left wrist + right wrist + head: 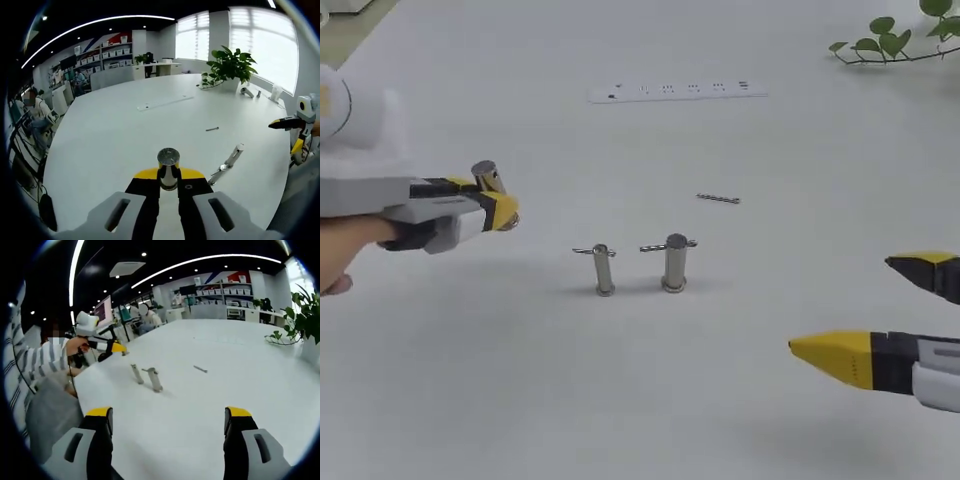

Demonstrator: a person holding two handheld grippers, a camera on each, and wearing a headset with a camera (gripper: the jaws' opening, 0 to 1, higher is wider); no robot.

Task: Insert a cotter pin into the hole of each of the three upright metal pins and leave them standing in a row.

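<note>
White bench (pixel 620 400): the left gripper (pixel 169 181) pinches the third short steel pin (pixel 168 159); the spread right gripper (pixel 840 305) probably must fetch the thin loose cotter pin (pixel 718 198) beyond it.

I read the table (pixel 650 420) as a smooth, matt white top. The thinner standing pin (pixel 604 270) and the thicker standing pin (pixel 675 263) are bare silver metal with a dull shine. The third pin (pixel 168 156), clamped in the left gripper (pixel 170 175), has a brighter, polished head. The loose cotter pin (pixel 718 199) is thin grey metal wire. The left gripper and the right gripper (pixel 168 412) have smooth yellow-and-black jaw tips on matt pale-grey plastic bodies. The power strip (pixel 677 91) looks like white plastic.
</note>
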